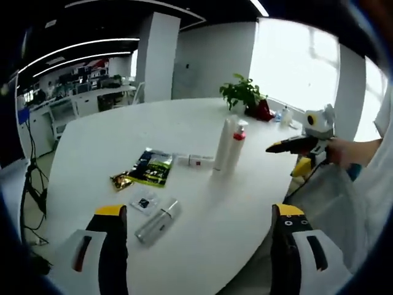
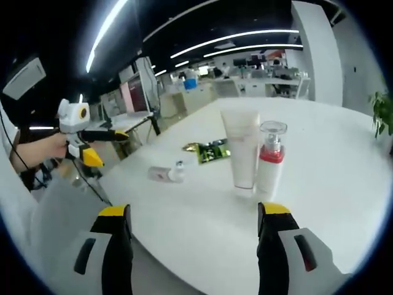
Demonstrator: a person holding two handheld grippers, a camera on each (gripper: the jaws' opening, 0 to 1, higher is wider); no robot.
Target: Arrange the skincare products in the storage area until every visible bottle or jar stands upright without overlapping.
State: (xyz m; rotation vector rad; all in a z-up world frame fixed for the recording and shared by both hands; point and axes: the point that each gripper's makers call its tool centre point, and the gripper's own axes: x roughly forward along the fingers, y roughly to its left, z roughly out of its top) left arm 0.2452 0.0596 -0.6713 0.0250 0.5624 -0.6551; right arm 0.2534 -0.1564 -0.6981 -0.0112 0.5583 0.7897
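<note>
A white tube [image 1: 225, 144] and a pump bottle with a red collar [image 1: 236, 146] stand upright side by side on the white table [image 1: 202, 123]. A silver bottle [image 1: 158, 220] lies on its side near my left gripper [image 1: 199, 246], whose jaws are open and hold nothing. A small white box [image 1: 196, 160] lies left of the tube. In the right gripper view the tube [image 2: 241, 147] and pump bottle [image 2: 271, 161] stand just beyond my open right gripper [image 2: 193, 243], and a small bottle [image 2: 169, 174] lies flat further left.
A green-black sachet [image 1: 151, 167], a gold sachet [image 1: 121, 180] and a clear packet [image 1: 145, 202] lie flat on the table. A potted plant [image 1: 245, 95] stands at the far edge. A hand holds the right gripper [image 1: 284, 157] off the table's right side. The left gripper [image 2: 109, 147] hovers beyond the table's left edge.
</note>
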